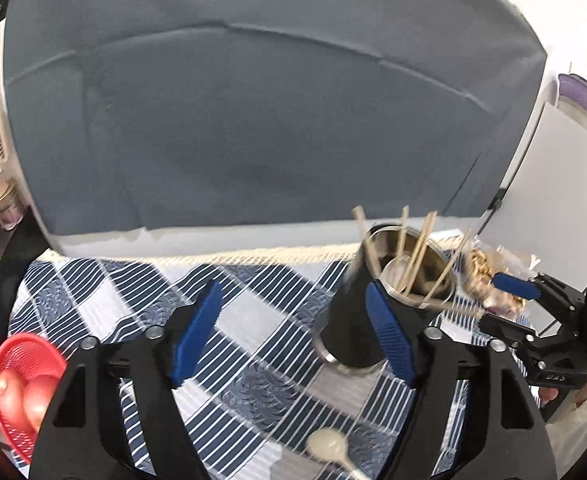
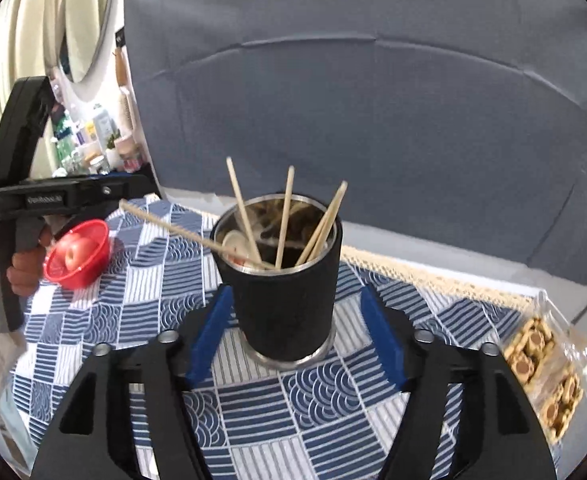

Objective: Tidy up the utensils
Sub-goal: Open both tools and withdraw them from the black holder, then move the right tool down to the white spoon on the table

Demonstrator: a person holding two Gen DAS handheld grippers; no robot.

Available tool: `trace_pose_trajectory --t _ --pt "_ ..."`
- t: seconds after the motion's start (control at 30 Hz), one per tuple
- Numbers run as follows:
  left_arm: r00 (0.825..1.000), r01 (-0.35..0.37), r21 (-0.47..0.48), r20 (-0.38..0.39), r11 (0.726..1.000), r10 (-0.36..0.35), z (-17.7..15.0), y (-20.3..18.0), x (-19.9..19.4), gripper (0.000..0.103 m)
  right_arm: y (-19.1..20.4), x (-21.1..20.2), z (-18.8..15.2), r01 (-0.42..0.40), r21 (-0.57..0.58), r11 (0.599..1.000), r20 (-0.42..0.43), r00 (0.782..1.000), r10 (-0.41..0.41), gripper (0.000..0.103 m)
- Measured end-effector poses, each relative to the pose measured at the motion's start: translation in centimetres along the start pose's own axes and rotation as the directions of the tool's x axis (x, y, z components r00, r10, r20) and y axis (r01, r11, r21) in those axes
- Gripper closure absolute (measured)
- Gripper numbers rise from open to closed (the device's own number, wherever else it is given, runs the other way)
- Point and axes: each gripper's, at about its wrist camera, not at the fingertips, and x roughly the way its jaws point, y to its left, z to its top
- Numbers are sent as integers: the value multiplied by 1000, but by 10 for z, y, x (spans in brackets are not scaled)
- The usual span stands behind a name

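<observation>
A black metal-lined cup (image 2: 289,300) stands upright on the checked cloth, holding several wooden chopsticks (image 2: 283,220) and a pale spoon (image 2: 235,245). One chopstick (image 2: 165,224) leans far out to the left. My right gripper (image 2: 297,338) is open, its blue pads on either side of the cup and clear of it. My left gripper (image 1: 293,332) is open over the cloth with nothing between its pads; the cup (image 1: 353,320) sits just behind its right finger. A pale spoon (image 1: 329,446) lies on the cloth below it.
A red bowl (image 2: 78,254) with round red fruit sits at the left. A clear packet of biscuits (image 2: 541,364) lies at the right table edge. A grey backdrop (image 2: 373,100) rises behind the table. A hand (image 2: 23,268) holds the left gripper's handle.
</observation>
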Motion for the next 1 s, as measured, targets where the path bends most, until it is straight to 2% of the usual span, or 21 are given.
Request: trace_pose_trajectory --t 0.13,0.23,0.3,0.43,0.7,1.0 --pt "1000 -17 17 -25 1000 17 -2 15 -7 12 7 3 -11 24 52 998 -17 1000 -23 27" --pt "999 -37 29 -36 999 38 -7 26 -12 7 15 11 -19 24 79 997 -24 999 -22 23" --pt "997 -54 35 -54 998 56 -11 34 -14 6 23 18 -26 29 72 997 -42 999 -26 21" --pt "992 -95 72 -78 993 100 -14 46 -23 6 42 32 -38 -15 37 999 -103 995 19 19" --pt "983 -150 47 -98 988 154 -21 67 -37 6 71 65 -61 -90 -7 996 -206 975 87 19" --pt "975 -193 -56 -124 980 185 -53 84 -36 6 97 102 -83 -179 -64 982 -312 938 151 19"
